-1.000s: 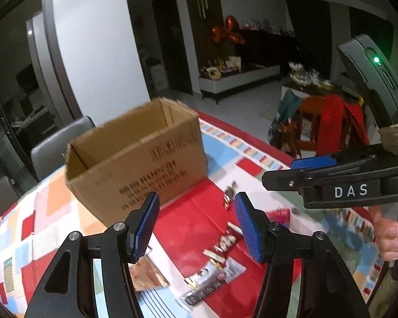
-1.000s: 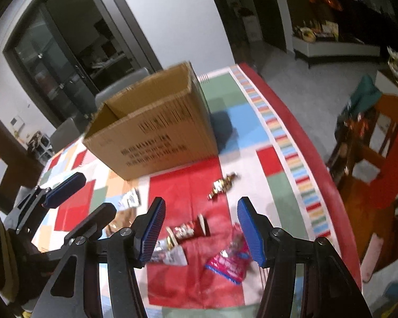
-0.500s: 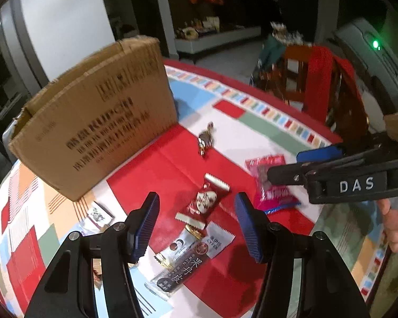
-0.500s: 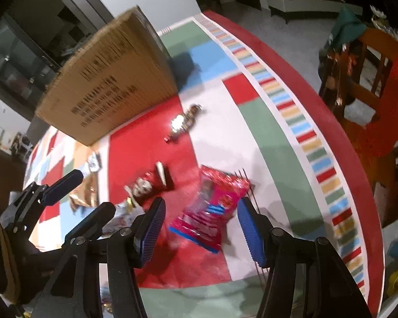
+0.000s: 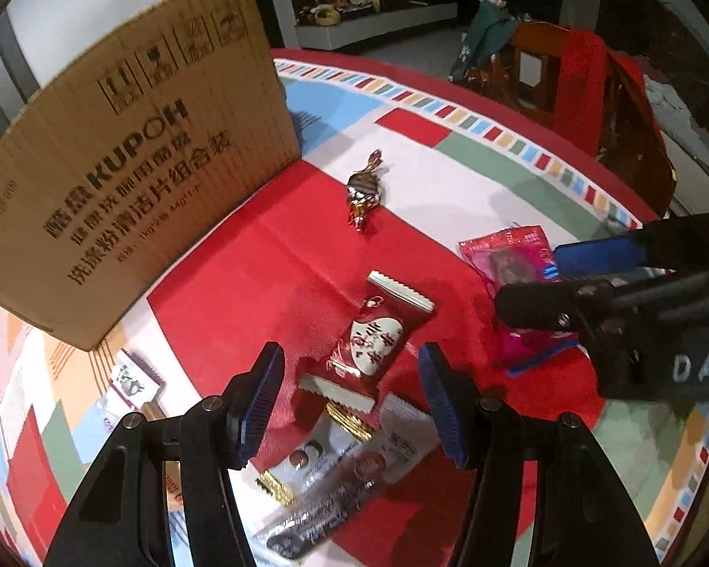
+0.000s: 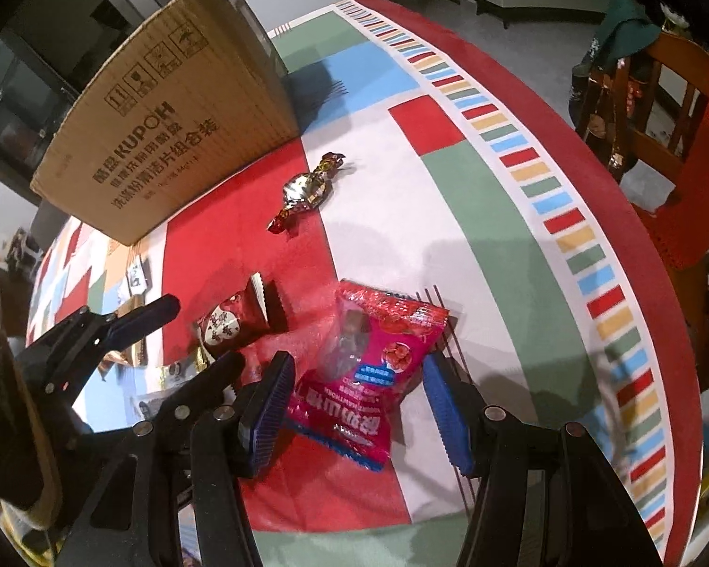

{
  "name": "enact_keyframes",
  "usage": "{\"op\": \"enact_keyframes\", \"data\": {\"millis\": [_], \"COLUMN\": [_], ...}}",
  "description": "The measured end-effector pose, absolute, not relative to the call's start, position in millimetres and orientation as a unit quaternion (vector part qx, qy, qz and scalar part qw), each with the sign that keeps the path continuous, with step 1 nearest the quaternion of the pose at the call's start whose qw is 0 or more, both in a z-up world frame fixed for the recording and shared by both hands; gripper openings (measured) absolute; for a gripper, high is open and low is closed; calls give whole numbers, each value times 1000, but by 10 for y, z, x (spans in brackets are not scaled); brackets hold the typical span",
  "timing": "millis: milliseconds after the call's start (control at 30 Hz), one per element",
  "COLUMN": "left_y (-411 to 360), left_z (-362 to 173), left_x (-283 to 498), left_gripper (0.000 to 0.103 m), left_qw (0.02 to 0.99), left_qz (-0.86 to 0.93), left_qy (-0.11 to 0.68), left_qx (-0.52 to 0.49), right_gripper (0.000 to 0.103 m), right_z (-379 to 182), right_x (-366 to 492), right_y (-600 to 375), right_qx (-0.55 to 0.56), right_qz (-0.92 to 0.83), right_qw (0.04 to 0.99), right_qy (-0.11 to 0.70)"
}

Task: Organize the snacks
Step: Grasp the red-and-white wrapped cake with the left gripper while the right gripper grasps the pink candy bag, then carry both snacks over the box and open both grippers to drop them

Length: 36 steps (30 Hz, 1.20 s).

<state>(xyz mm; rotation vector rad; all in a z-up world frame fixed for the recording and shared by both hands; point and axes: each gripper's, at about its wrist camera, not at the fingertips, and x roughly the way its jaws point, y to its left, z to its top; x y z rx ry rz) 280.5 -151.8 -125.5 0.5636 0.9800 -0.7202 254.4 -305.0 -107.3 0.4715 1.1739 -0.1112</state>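
Snacks lie scattered on the table [image 6: 496,245], on a cloth w/ red, green, blue and white blocks and a striped border. Pink snack packet [image 6: 368,378] sits flat on the red/white part, directly between the blue pads of the right tool [image 6: 359,406]; jaws about half apart, pads either side of the packet, not pressing on it as far as can be seen. Same pink packet [image 5: 515,264] shows in left view, partly under the right tool [image 5: 586,279].

Red-and-white wrapped snack [image 5: 373,340] lies on the red block, between and just ahead of the pads of the left tool [image 5: 350,397]; jaws also about half apart, nothing gripped. Below it, touching or overlapping, a silver/white packet [image 5: 335,458] w/ gold ends, and another clear-ish wrapper under that; details blurry.

Foil twist candy [image 5: 364,189] lies alone farther off, near the corner of the cardboard box [image 5: 132,160]. Box stands upright at far side of table, printed side facing the cams. Small white packet [image 5: 130,378] lies by the box's near corner.

Wooden chair [image 6: 661,108] w/ red cloth beyond table edge.
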Motion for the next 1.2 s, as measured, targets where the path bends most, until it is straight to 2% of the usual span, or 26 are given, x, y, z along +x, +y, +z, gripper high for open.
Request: {"op": "enact_keyframes", "data": {"millis": [167,233,300,400,433,467,533,600,867,1200], "left_y": [-1563,-1567,-1560,-1555,-1550,-1548,-1521,-1487,-1333,-1161], "left_z": [-1327,-1339,-1333,-1322,-1315,-1312,-1296,-1263,-1044,-784], "left_x": [2853,2865,2872,2868,2860,2857,2840,2819,2692,2535], "left_gripper": [58,51,39,30,30,29,29,24,24,24], "left_qw": [787,786,784,785,785,786,790,797,825,851], "left_qz": [-326,-327,-333,-331,-329,-327,-318,-306,-280,-255], "left_qy": [452,455,461,468,470,470,474,475,460,441], "left_qx": [264,260,248,235,234,232,224,214,171,126], "right_gripper": [58,58,58,57,54,45,43,41,36,36], "right_z": [-1118,-1119,-1117,-1116,-1119,-1119,-1120,-1122,-1095,-881], "right_x": [2628,2645,2651,2642,2644,2639,2632,2622,2575,2534], "right_y": [-3041,-3038,-3027,-3011,-3006,-3000,-3005,-3023,-3046,-3051], "right_qx": [211,202,196,186,183,176,171,175,173,179], "right_qz": [-47,-45,-41,-38,-38,-39,-36,-33,-23,-3], "right_qw": [807,810,812,817,818,821,824,825,833,850], "right_qy": [550,549,548,545,544,543,539,537,524,496]}}
